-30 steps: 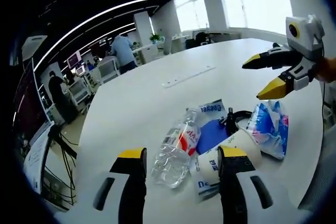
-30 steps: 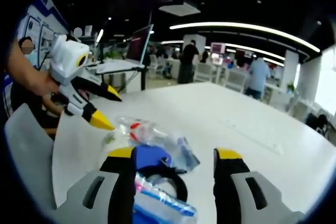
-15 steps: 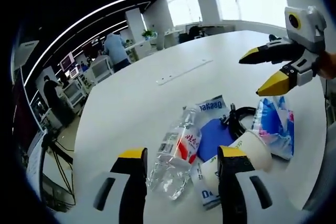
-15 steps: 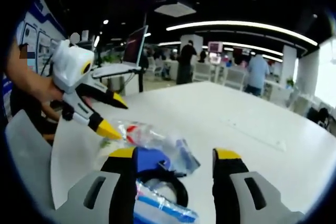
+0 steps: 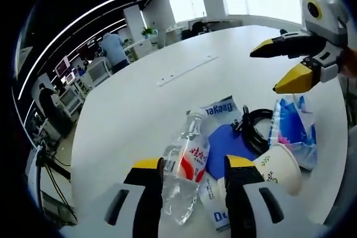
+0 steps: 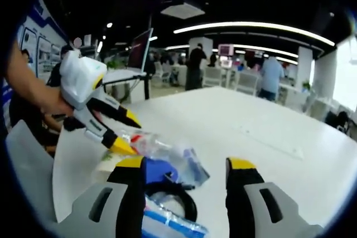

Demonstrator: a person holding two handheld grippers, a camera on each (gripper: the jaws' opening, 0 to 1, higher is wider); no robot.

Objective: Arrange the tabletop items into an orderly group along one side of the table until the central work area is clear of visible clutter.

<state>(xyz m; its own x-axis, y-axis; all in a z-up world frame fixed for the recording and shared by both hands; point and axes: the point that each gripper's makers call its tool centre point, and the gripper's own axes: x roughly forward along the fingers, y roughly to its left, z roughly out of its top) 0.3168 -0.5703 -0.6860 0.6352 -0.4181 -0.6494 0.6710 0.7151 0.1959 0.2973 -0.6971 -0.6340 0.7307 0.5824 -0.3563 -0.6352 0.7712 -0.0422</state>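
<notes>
On the white table (image 5: 139, 98), left gripper (image 5: 189, 166) straddles the water bottle (image 5: 184, 172) — right gripper (image 6: 181, 165) gapes, empty.

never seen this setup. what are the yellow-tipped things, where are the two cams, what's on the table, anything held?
No robot arm: a person holds a hand-held gripper in each hand. Each carries a fisheye camera looking along its own jaws.

In the left gripper view, the left hand-held gripper straddles a clear water bottle, jaws open, nothing clamped. The right hand-held gripper hovers open above the pile.

On the white table: the bottle, a paper cup, a blue cloth, a black cable coil, a blue-white plastic bag and a printed packet.
</notes>
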